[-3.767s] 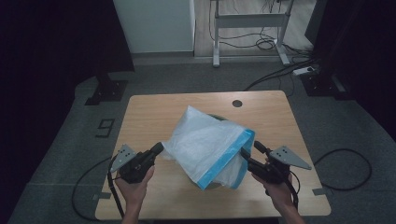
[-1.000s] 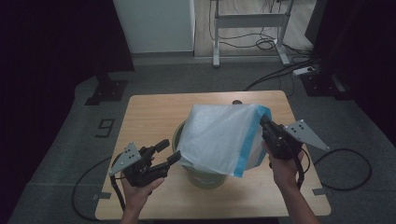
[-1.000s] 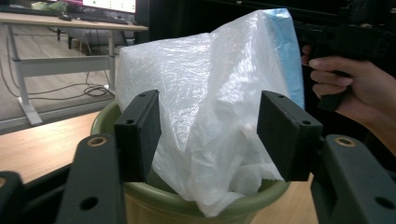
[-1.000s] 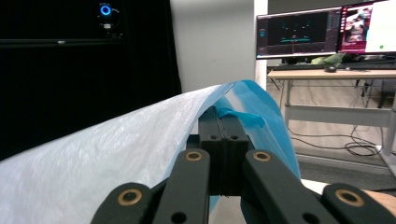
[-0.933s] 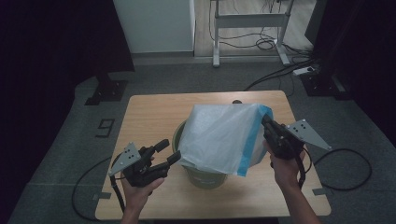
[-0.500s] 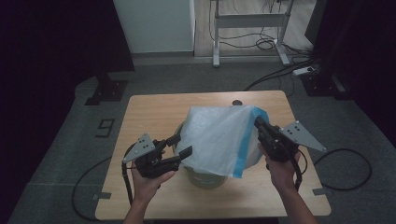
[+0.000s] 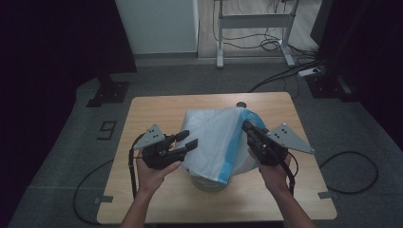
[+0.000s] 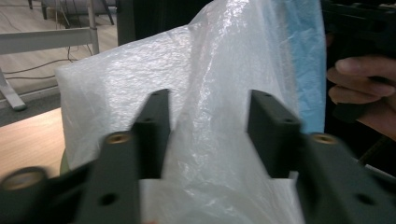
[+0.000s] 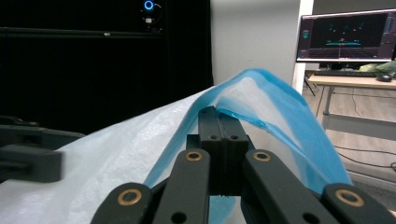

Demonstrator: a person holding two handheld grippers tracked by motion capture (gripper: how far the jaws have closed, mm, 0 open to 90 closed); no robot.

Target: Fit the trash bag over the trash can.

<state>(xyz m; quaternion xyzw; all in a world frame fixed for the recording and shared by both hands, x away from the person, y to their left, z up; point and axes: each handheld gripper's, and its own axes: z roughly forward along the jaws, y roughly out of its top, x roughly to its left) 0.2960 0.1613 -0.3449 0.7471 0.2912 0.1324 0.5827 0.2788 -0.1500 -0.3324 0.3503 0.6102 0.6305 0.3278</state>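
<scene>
Right gripper (image 7: 248, 127) has its jaws pressed together on the blue-edged rim of the white plastic bag (image 7: 216, 142), holding that corner up above the table (image 7: 157, 109); the right gripper view shows the same clamp (image 9: 219, 135) with the blue band of the bag (image 9: 280, 121) pinched flat between the pads; bag is draped over a pale green bin (image 7: 209, 183) that sits mid-table, bin mostly covered, only its lower wall visible near the front edge; left gripper (image 7: 187, 141) is at the bag's left side, jaws apart and just been closing in; in the left gripper view (image 8: 208, 135) a fold of the bag (image 8: 210, 93) runs between the two jaws, but whether the pads actually press it I cannot tell, gaps look visible on both sides; right hand (image 8: 359, 88) with its gripper shows at the far right of that view, beside the blue band; person's hands come in from the bottom of the high view, left hand (image 7: 152, 171) low-left of the bin, right hand (image 7: 273, 166) just right of it; small dark round thing (image 7: 241, 104) on the table's far edge, behind the bag; a monitor (image 9: 345, 35) on a desk in the background of the right gripper view.
</scene>
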